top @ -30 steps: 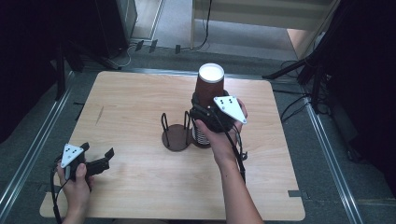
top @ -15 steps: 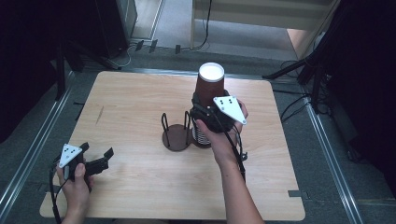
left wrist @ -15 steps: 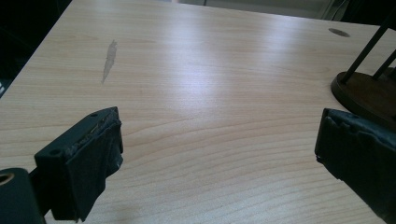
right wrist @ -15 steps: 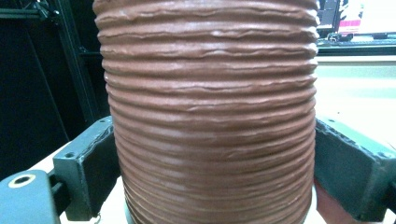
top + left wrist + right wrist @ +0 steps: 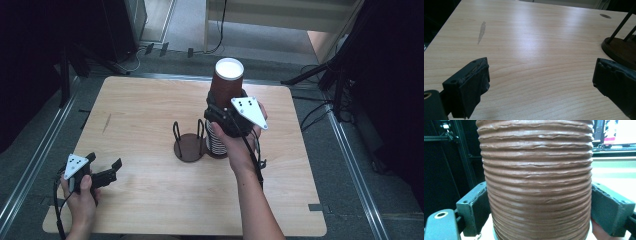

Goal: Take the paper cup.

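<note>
A brown ribbed paper cup (image 5: pixel 227 85) with a white inside is held upright over the table's middle, with my right gripper (image 5: pixel 222 117) shut on its lower part. In the right gripper view the cup (image 5: pixel 536 182) stands between both pads (image 5: pixel 477 205), which press its sides. Right below it a stack of cups (image 5: pixel 215 142) sits in the right half of a dark wire cup holder (image 5: pixel 189 147). My left gripper (image 5: pixel 107 172) is open near the table's front left corner. Its jaws (image 5: pixel 541 80) are wide apart over bare wood, with the holder's base (image 5: pixel 621 48) at the right.
The wooden table (image 5: pixel 140 115) has a small grey mark (image 5: pixel 482 31) on its left part. Dark stands and cables lie on the floor around it, and metal rails run along both sides.
The right gripper has lifted the brown cup slightly higher above the stack. The left gripper has barely shifted.
</note>
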{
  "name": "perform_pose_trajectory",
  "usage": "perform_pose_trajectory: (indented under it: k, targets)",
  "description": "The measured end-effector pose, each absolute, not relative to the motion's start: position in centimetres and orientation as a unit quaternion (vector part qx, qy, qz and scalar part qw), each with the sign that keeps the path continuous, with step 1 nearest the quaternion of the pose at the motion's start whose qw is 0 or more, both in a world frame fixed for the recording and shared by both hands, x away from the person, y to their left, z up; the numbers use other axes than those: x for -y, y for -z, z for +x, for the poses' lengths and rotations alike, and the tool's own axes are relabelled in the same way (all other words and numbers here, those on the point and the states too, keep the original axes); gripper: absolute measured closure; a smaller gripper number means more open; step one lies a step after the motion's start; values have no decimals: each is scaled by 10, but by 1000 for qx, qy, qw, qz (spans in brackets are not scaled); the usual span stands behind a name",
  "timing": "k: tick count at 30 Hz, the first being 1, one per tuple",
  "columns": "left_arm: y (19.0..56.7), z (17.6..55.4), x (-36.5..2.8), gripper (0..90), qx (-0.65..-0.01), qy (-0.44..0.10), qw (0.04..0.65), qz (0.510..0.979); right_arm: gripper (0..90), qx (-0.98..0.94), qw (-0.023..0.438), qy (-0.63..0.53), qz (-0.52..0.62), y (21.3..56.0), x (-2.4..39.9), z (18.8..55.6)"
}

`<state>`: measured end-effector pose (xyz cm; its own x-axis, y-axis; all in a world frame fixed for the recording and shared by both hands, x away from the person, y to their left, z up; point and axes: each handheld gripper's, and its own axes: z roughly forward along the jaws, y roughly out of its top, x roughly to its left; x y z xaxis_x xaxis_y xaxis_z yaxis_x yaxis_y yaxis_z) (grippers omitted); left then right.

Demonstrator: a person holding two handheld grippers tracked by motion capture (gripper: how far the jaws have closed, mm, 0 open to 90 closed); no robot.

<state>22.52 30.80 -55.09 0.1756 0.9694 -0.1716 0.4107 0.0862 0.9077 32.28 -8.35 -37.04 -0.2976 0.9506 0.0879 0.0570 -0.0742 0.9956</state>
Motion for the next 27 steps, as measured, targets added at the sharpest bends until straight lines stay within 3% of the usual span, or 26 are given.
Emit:
perform_pose_trajectory:
  k: [27]
  targets:
    - [551, 226, -308, 17, -569, -296, 468, 608, 124, -541, 400, -594, 440, 331, 84, 323]
